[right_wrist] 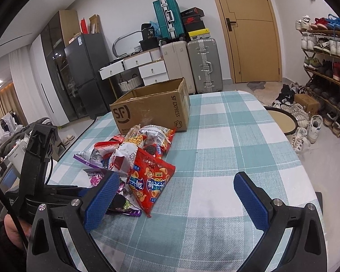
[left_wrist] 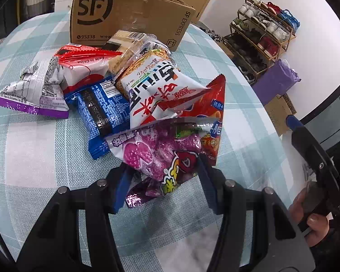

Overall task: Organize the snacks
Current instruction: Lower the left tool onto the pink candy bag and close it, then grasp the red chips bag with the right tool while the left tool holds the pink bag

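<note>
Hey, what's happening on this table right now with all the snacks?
A person is sorting a pile of snack packets on a checked tablecloth, holding a claw in each hand. The left claw is shut on a purple candy bag at the near edge of the pile. The right claw is open beside a red chip bag, holding nothing. An open cardboard box stands behind the pile.
</note>
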The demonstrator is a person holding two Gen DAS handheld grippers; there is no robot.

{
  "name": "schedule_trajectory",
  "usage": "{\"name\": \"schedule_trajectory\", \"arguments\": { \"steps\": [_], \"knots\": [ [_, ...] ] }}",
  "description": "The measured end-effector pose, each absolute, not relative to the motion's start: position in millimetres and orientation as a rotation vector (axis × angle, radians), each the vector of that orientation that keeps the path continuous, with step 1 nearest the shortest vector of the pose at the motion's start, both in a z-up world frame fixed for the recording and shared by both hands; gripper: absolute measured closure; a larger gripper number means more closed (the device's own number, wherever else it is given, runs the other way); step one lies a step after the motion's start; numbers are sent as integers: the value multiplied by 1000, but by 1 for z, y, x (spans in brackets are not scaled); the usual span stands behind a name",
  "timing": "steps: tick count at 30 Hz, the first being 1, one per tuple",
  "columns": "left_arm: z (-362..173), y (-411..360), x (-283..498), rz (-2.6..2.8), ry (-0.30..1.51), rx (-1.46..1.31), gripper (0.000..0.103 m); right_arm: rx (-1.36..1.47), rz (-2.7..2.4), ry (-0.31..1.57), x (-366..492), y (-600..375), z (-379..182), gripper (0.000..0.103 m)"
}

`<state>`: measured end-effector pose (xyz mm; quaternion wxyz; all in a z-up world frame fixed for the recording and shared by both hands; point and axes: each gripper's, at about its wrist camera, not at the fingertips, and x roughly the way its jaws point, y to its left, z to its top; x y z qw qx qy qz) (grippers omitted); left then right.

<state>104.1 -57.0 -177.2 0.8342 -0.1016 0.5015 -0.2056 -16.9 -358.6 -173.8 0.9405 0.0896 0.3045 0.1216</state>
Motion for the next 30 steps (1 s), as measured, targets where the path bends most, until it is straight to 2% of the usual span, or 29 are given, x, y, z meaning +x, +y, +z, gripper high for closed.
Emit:
{"name": "schedule_trajectory", "arguments": {
  "steps": [2, 3, 8, 23, 30],
  "knots": [
    [-181, -55, 108, -461, 1067, -252, 57, 185, 248, 622, -19, -358, -175, 0],
    [-180, -53, 105, -469, 1061, -269, 64, 188, 249, 624, -21, -358, -175, 0],
    [-174, -57, 98, -472, 1048, -242, 67, 194, 252, 634, -27, -357, -175, 0],
    [-129, 7, 36, -381, 908, -248, 67, 193, 273, 661, -38, -342, -170, 0],
    [-119, 48, 16, -358, 844, -251, 67, 225, 339, 705, -27, -335, -184, 0]
  ]
}}
